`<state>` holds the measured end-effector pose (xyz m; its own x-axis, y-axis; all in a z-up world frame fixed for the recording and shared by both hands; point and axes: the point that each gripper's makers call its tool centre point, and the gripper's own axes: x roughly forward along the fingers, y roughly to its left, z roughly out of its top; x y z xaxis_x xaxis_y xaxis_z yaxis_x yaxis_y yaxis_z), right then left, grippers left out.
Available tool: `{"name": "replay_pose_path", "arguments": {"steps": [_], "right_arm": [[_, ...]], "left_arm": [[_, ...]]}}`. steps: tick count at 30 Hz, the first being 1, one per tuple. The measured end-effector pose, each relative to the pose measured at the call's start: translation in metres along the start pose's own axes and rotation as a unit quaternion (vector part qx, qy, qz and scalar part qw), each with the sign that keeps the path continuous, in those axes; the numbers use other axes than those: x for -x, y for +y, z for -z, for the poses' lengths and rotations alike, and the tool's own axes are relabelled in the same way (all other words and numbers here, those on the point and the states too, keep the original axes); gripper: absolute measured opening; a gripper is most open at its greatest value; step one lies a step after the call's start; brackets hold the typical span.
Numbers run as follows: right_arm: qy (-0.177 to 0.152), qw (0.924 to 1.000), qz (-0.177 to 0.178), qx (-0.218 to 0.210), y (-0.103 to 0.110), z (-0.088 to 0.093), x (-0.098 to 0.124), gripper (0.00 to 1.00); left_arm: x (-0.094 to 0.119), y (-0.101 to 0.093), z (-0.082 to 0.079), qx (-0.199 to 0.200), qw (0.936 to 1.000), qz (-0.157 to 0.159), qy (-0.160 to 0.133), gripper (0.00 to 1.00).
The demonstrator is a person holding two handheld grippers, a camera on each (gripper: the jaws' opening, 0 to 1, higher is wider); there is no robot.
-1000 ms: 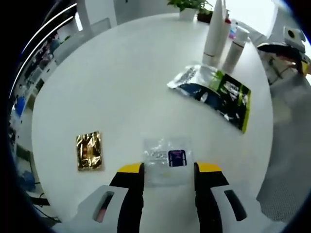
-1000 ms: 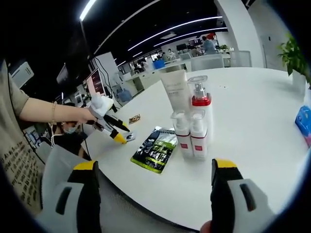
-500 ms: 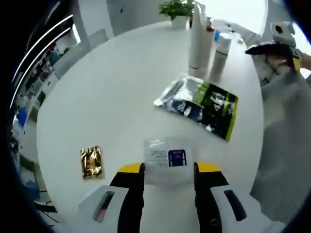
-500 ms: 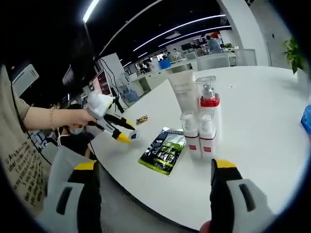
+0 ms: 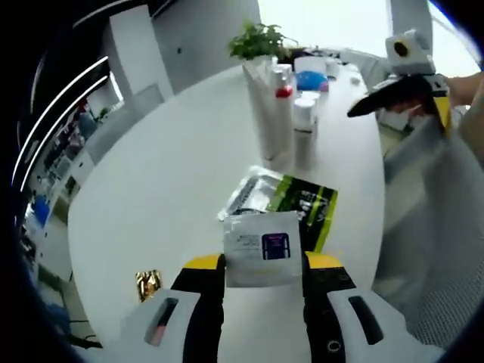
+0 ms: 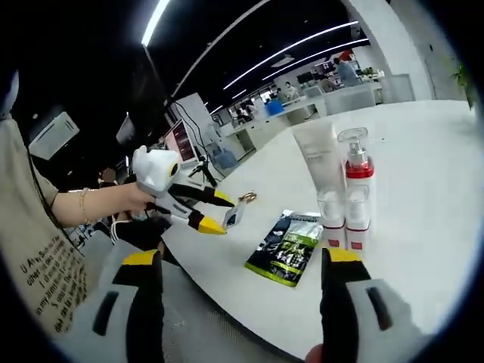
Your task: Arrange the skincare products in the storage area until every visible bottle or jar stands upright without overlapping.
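Lifted off the counter [image 5: 151, 181] since a second ago: clear sachet [image 5: 262, 257], now clamped between the jaws of the left gripper [image 5: 257, 265] and held above the green-and-black pouch [image 5: 302, 208]. Also seen from the right gripper view, pinched at the left gripper's tips. Gold sachet [image 5: 148, 282] lying flat near the counter edge. Upright beyond the pouch: white tube [image 6: 318, 155], red-collared pump bottle [image 6: 357, 178], two small pump bottles [image 6: 342, 219], touching in a cluster. Right gripper [image 6: 236, 261] spread wide, grasping nothing.
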<state>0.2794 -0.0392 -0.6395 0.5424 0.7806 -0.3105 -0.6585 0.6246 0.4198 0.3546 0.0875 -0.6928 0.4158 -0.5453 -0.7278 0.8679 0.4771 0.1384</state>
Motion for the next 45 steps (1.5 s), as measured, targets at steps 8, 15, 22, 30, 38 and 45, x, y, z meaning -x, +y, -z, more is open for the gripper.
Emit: {"name": "replay_pose_path", "arguments": {"steps": [8, 15, 22, 30, 38, 45], "right_arm": [[0.014, 0.9989, -0.039, 0.024, 0.015, -0.010, -0.023, 0.67], [0.016, 0.9988, -0.044, 0.017, 0.009, -0.013, -0.037, 0.54], [0.013, 0.9990, -0.036, -0.023, -0.005, -0.014, -0.050, 0.40], [-0.003, 0.9942, -0.061, -0.088, -0.002, -0.018, -0.055, 0.23], [-0.011, 0.9905, -0.069, -0.119, -0.001, -0.021, -0.057, 0.03], [-0.019, 0.9901, -0.067, -0.122, 0.000, -0.023, -0.056, 0.01]], "left_arm": [[0.009, -0.029, -0.033, -0.017, 0.9987, 0.009, -0.048, 0.37], [0.011, -0.053, -0.045, -0.043, 0.9971, 0.019, -0.060, 0.37], [0.007, -0.075, -0.050, -0.067, 0.9947, 0.042, -0.065, 0.37], [0.012, -0.077, -0.066, -0.090, 0.9923, 0.038, -0.076, 0.37], [0.013, -0.078, -0.067, -0.106, 0.9911, 0.032, -0.073, 0.37], [0.015, -0.075, -0.069, -0.088, 0.9925, 0.022, -0.082, 0.38]]}}
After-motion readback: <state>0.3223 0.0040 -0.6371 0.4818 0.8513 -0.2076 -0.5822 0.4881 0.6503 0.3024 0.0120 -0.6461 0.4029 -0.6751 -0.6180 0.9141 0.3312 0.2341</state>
